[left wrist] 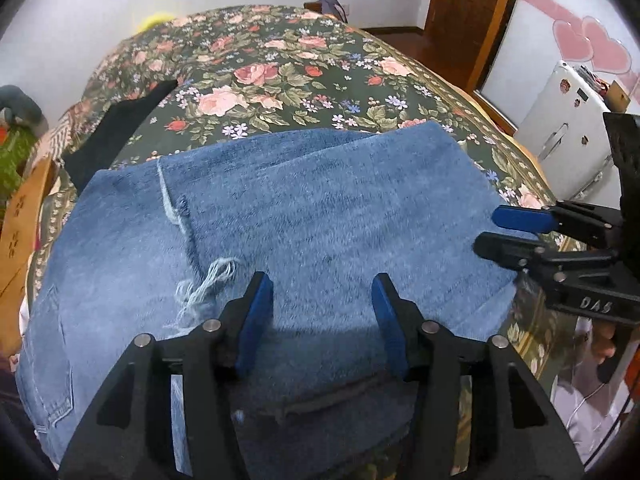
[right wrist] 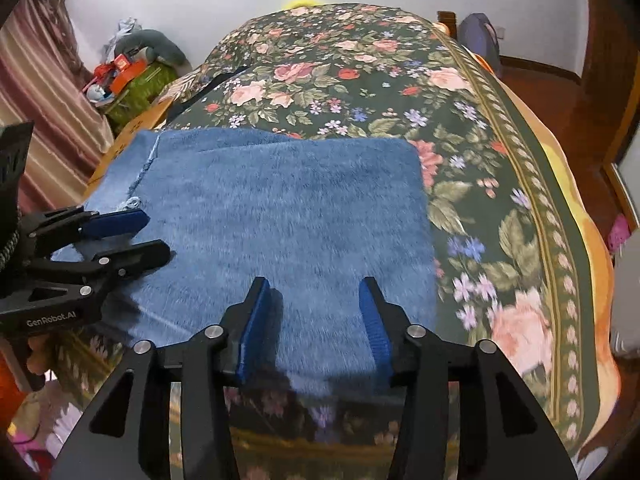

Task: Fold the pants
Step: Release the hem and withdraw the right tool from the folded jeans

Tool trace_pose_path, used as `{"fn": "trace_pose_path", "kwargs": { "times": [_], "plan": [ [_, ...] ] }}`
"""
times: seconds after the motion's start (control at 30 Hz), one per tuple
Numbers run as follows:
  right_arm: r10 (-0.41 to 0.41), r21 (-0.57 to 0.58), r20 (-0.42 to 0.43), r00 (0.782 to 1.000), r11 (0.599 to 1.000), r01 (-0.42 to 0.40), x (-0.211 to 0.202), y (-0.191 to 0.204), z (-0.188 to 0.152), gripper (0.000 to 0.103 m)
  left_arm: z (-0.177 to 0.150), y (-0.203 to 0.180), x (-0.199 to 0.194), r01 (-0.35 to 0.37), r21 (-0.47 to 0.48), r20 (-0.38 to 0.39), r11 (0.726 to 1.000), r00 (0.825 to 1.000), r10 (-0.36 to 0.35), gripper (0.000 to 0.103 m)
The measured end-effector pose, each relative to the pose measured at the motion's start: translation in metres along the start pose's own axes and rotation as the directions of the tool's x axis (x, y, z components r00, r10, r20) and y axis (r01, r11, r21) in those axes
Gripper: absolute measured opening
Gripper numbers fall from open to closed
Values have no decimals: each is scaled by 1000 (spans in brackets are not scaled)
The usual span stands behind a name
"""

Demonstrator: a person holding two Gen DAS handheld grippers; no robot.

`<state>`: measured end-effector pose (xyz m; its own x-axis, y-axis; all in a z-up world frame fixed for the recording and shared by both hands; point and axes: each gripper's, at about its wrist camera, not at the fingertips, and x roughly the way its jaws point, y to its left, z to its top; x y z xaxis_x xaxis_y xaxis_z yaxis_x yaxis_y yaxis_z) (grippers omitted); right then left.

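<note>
- The pants, blue denim jeans, lie on the floral bedspread near the close edge of the bed, already doubled over: a top layer covers most of the lower one, with a frayed hem and loose threads showing on my left side.
- In the right wrist view the folded stack looks roughly square, its far and right edges fairly straight against the bedspread.
- My left gripper hovers over the near edge of the denim, jaws spread wide, nothing between them.
- My right gripper is likewise wide apart and empty, just above the near right part of the stack; whether the tips touch cloth I cannot tell.
- I judge I am between folds: one fold looks laid down and both tools are free.
- The next move, as I see it, calls for closing each tool on an edge of the stack, pinching all layers together, and carrying it over evenly so the layers do not slide.
- A black garment lies farther off at the left, apart from the jeans.
</note>
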<state>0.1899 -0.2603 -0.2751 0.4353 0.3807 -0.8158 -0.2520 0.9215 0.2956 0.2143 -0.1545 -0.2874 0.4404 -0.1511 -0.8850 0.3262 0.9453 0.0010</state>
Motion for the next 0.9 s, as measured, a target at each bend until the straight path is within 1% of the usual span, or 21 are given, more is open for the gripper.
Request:
{"fn": "trace_pose_path", "kwargs": {
  "times": [0.07,0.13,0.27,0.37,0.43,0.47,0.53,0.6,0.63,0.67,0.7,0.73,0.83,0.87,0.9],
  "plan": [
    [-4,10,1,1000,1000,4,-5,-1,-2,44,-4,2,-4,-9,-8,8,1000,1000,9,56],
    [-17,23,-6,1000,1000,17,-9,-3,-1,46,-9,9,-10,-5,-44,14,999,1000,5,60],
    [-21,15,1,1000,1000,21,-24,2,1,47,-15,28,-27,-8,-127,28,992,1000,12,60],
    [-28,-14,53,998,999,29,-41,16,5,48,-20,48,-51,-32,-196,78,980,996,48,60],
    [-23,-36,95,995,999,27,-52,28,10,50,-23,61,-71,-52,-237,119,970,989,82,64],
    [-13,-46,120,993,999,18,-59,35,13,51,-25,68,-83,-66,-260,145,963,984,107,66],
    [9,-69,157,988,998,2,-70,51,19,53,-32,85,-108,-93,-301,200,949,967,158,74],
    [25,-106,190,982,994,-5,-77,68,26,54,-39,98,-126,-110,-326,239,939,951,195,77],
    [33,-125,203,979,992,-8,-80,77,28,55,-45,108,-139,-126,-344,259,931,940,223,78],
    [40,-142,215,976,990,-9,-81,85,31,55,-49,115,-146,-139,-355,265,924,933,242,79],
    [48,-161,226,973,987,-11,-82,95,35,57,-54,122,-154,-155,-371,273,916,924,267,84],
    [56,-177,233,971,984,-15,-83,102,38,58,-62,133,-165,-173,-392,286,904,911,298,86],
    [81,-218,249,965,976,-25,-80,126,46,62,-82,159,-184,-215,-432,294,876,885,362,89],
    [88,-233,253,964,972,-27,-77,136,49,63,-89,167,-189,-225,-444,292,868,879,377,90],
    [95,-247,254,963,968,-30,-73,146,52,63,-98,180,-194,-231,-463,288,855,874,392,95]
  ]
}}
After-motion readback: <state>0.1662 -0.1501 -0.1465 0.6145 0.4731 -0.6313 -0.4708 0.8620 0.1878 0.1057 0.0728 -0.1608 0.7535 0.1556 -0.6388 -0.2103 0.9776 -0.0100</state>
